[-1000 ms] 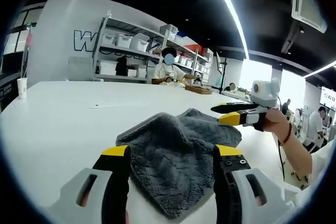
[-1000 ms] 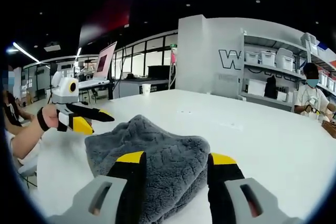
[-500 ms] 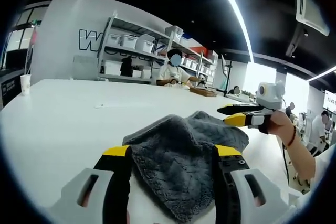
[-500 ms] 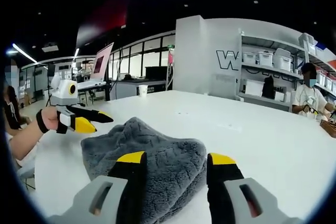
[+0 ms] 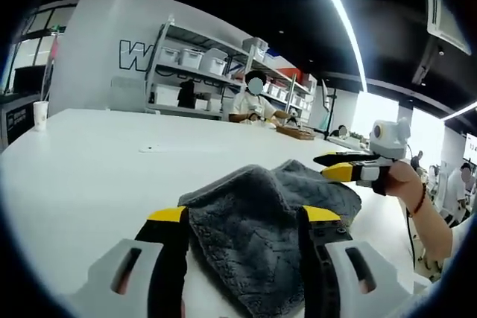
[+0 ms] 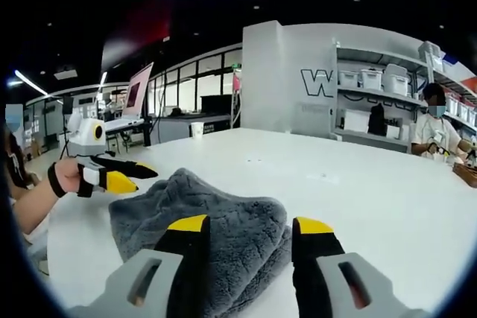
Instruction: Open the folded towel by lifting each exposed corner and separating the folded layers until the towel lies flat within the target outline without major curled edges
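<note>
Towel [image 5: 268, 221] still bunched and folded on table [image 5: 82, 161], no corner lifted yet. Left gripper [image 5: 242, 217] and right gripper [image 6: 246, 225] wide apart, holding nothing, towel edge between jaws. Since a second ago only slight drift closer; unfolding not begun

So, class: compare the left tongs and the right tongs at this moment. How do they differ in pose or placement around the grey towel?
The left tongs and right tongs face the towel from opposite sides. In the other's view each hovers beyond the towel's far edge: left tongs on the left, right tongs on the right. Both are open, yellow-tipped, gripping nothing.
</note>
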Action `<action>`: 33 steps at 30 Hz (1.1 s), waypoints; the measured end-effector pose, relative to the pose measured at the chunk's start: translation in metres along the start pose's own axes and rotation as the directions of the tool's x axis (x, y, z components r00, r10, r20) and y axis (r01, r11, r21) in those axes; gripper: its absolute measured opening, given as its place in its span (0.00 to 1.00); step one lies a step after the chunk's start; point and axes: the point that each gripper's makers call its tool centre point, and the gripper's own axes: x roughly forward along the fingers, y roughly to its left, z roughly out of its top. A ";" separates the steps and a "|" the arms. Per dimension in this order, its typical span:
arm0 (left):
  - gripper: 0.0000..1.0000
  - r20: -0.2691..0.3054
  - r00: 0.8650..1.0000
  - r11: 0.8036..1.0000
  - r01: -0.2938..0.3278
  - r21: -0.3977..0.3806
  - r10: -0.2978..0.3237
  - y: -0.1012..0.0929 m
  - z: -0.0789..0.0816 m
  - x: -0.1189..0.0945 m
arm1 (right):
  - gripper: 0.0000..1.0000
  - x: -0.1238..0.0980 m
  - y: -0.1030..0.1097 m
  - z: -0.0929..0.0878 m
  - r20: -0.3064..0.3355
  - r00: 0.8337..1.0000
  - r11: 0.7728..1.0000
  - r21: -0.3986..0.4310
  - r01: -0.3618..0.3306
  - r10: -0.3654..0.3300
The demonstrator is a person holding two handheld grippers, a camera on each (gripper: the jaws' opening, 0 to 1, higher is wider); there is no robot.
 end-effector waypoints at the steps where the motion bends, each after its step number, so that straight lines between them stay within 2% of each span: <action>1: 0.58 0.000 1.000 1.000 -0.004 -0.020 0.004 0.003 -0.001 0.001 | 0.39 0.001 0.000 0.000 -0.002 1.000 1.000 0.003 0.001 -0.001; 8: 0.56 -0.022 0.999 0.999 -0.024 -0.036 0.024 0.010 -0.009 0.005 | 0.39 0.005 0.000 -0.001 -0.004 1.000 1.000 -0.004 0.014 -0.014; 20: 0.54 -0.012 0.999 0.996 -0.054 -0.069 0.053 0.017 -0.013 0.013 | 0.39 0.009 -0.004 0.001 -0.002 1.000 1.000 -0.002 0.022 -0.022; 25: 0.51 0.000 0.998 0.994 -0.068 -0.085 0.068 0.019 -0.012 0.015 | 0.39 0.010 -0.011 -0.002 -0.013 0.999 0.999 0.022 0.047 -0.047; 33: 0.50 0.005 0.997 0.991 -0.082 -0.101 0.083 0.021 -0.013 0.018 | 0.38 0.019 -0.013 -0.006 -0.024 0.999 0.999 0.028 0.042 -0.041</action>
